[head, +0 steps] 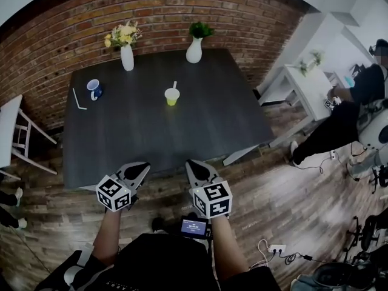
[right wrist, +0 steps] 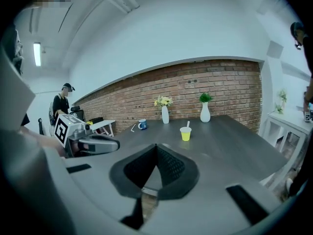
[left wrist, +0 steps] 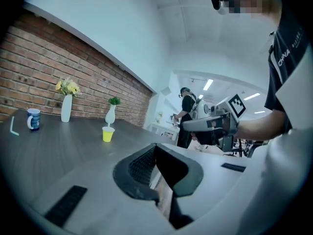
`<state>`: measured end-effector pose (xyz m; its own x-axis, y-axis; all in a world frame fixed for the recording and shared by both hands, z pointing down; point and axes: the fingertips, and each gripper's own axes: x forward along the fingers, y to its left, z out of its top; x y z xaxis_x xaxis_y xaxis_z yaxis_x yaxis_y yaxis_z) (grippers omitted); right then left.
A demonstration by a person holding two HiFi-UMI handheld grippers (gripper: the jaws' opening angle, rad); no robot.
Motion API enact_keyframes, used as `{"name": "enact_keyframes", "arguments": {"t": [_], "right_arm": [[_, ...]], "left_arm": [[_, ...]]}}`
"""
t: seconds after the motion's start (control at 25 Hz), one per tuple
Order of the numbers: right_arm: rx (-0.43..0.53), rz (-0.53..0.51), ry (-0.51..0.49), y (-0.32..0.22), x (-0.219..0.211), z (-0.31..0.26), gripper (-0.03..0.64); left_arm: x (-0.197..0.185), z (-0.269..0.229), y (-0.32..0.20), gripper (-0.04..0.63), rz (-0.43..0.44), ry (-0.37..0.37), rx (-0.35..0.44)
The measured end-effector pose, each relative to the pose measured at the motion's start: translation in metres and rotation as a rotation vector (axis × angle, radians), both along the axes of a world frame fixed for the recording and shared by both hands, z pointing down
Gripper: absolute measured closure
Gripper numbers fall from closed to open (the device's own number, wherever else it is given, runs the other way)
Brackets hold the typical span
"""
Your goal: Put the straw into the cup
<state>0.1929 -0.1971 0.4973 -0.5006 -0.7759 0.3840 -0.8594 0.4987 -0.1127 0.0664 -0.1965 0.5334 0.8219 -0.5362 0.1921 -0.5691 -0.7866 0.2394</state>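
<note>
A small yellow cup [head: 172,97] stands near the middle of the dark table [head: 200,132], with a white straw [head: 174,85] upright in it. The same cup [right wrist: 185,134] shows in the right gripper view and, smaller, as the cup [left wrist: 108,133] in the left gripper view. A second white straw [head: 79,99] lies loose at the table's left, beside a blue mug [head: 94,89]. My left gripper [head: 143,168] and right gripper [head: 192,164] hover side by side over the table's near edge, far from the cup. Both are shut with nothing between the jaws.
Two white vases stand at the table's far edge, one with yellow flowers [head: 127,56] and one with a green plant [head: 194,50]. A white chair [head: 12,132] is at the left. A white side table [head: 309,83] and a person [head: 339,120] are at the right.
</note>
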Motion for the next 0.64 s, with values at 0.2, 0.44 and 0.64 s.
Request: {"name": "enact_keyframes", "arguments": {"t": [0.2,0.44,0.64], "right_arm": [[-0.013,-0.086,0.002,0.01,0.016,0.0,0.614],[0.016,-0.148,-0.006,0.001,0.037,-0.005,0.614],[0.037,-0.173,-0.018,-0.013,0.06,-0.017,0.614]], "left_arm": [[0.025,-0.001,-0.007,0.592,-0.062,0.0,-0.004],[0.063,-0.013,-0.003,0.592,-0.028,-0.009,0.058],[0.075,-0.024,-0.022,0.592,-0.107,-0.04,0.076]]}}
